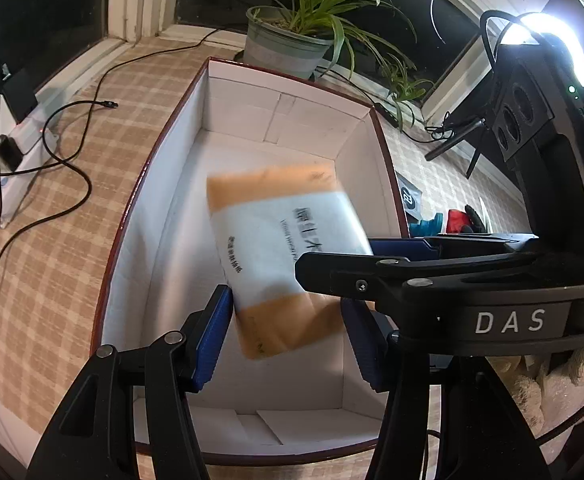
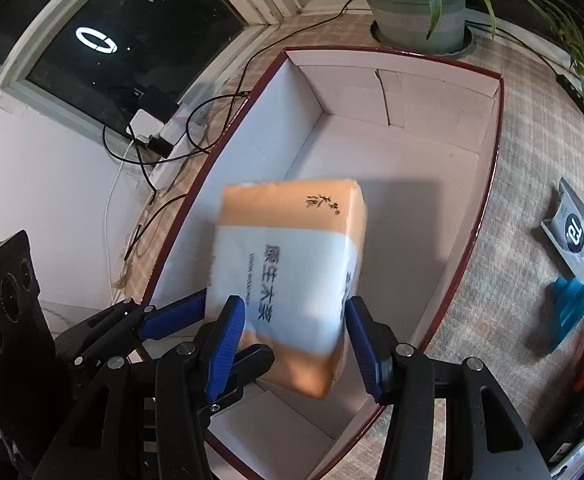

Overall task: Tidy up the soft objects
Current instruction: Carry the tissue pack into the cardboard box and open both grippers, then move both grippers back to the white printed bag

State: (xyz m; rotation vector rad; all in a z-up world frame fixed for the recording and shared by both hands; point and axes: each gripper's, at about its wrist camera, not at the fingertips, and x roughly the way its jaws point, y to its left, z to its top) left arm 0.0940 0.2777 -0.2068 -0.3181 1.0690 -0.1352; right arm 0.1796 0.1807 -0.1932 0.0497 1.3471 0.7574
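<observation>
An orange-and-white tissue pack [image 1: 284, 240] [image 2: 288, 264] hangs tilted over the inside of a white box with a dark red rim [image 1: 152, 160] [image 2: 212, 152]. The pack is blurred in both views while the box is sharp, so it is moving. Its lower end lies between the blue pads of my left gripper [image 1: 286, 300], which stand at its sides without a firm hold. My right gripper [image 2: 296, 304] straddles the same pack from the other side, jaws apart. In the left wrist view the right gripper [image 1: 336, 258] reaches in from the right. The left gripper's fingers [image 2: 172, 320] show at lower left in the right wrist view.
The box sits on a checked cloth [image 1: 52, 240]. Behind it stands a potted plant [image 1: 284, 44] [image 2: 420, 12]. A power strip with black cables [image 1: 16, 148] lies left of the box. To its right lie a foil pouch [image 2: 572, 232] and a blue plastic object [image 2: 572, 304].
</observation>
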